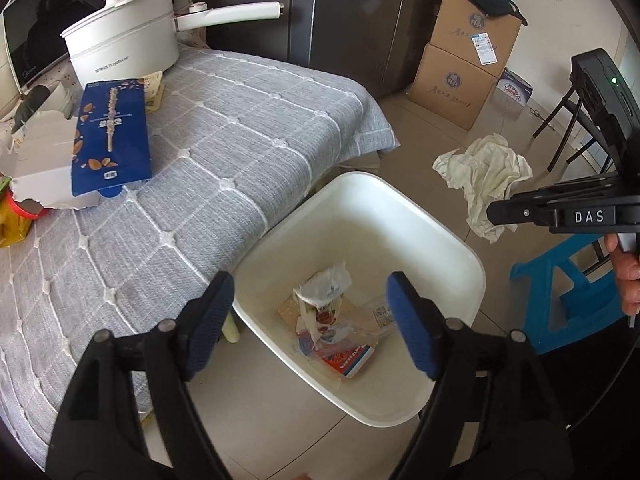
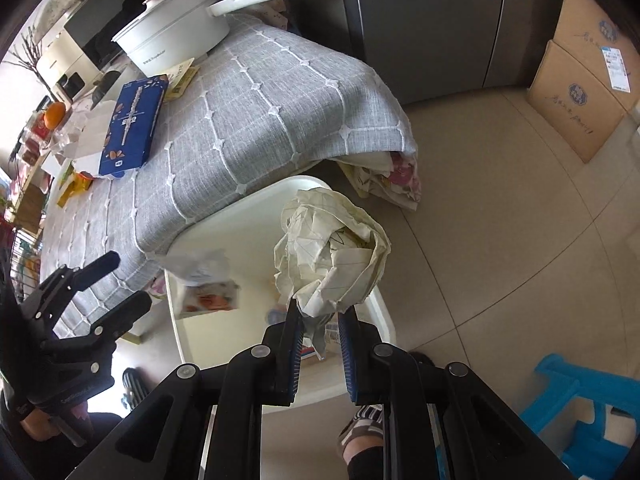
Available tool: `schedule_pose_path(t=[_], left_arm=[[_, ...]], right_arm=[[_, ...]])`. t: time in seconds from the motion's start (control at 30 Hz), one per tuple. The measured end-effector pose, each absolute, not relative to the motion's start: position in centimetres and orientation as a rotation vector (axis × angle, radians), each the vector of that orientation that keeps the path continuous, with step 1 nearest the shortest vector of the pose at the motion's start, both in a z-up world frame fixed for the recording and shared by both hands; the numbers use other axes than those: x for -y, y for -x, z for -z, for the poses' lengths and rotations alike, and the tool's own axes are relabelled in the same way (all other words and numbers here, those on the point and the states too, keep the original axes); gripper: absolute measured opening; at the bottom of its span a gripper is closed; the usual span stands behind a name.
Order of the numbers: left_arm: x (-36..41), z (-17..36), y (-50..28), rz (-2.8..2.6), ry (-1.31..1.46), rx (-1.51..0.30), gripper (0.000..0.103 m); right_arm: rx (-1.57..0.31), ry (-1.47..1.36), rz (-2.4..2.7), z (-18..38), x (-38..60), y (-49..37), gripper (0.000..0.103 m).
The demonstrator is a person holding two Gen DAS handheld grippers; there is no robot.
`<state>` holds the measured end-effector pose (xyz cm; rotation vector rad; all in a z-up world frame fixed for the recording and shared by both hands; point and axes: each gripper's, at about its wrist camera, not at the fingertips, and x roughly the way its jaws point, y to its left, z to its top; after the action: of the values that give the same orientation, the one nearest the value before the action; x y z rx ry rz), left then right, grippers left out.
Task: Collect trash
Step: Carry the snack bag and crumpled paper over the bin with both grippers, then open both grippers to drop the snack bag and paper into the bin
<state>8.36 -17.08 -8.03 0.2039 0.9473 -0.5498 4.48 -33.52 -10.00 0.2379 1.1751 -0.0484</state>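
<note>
A white bin (image 1: 400,200) stands on the floor against the table's corner. My left gripper (image 1: 310,320) hangs open over it, nothing between its blue pads (image 1: 408,324). Below it a torn white wrapper (image 1: 324,296) is over other packets (image 1: 348,356) in the bin. In the right wrist view the same wrapper (image 2: 200,276) shows blurred, apart from the open left gripper (image 2: 130,278). My right gripper (image 2: 320,312) is shut on a crumpled cream paper ball (image 2: 332,256) above the bin's rim (image 2: 256,204). From the left wrist view the right gripper (image 1: 494,211) and paper ball (image 1: 484,172) are at the right.
The table under a grey quilted cloth (image 1: 224,128) carries a blue box (image 1: 112,136), torn white cardboard (image 1: 40,160) and a white pot (image 1: 124,44). A blue plastic stool (image 1: 568,292) stands right of the bin. Cardboard boxes (image 1: 460,80) and a steel fridge (image 1: 360,12) stand behind.
</note>
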Motion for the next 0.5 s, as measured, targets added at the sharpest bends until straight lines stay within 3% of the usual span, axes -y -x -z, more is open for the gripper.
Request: schedule_pose_path(t=[0.27,0.5], left_arm=[[13.5,7.3,-8.3,0.445,-0.221,-0.947,0.099],[9.0,6.2,-8.6,0.36,-0.162,-0.94,0.102]], right_arm=[[-1.216,-0.209,0.03,10.8,31.9,-5.2,0.019],[-1.234,-0.202,0.014,11.1,30.1,-6.3,0.022]])
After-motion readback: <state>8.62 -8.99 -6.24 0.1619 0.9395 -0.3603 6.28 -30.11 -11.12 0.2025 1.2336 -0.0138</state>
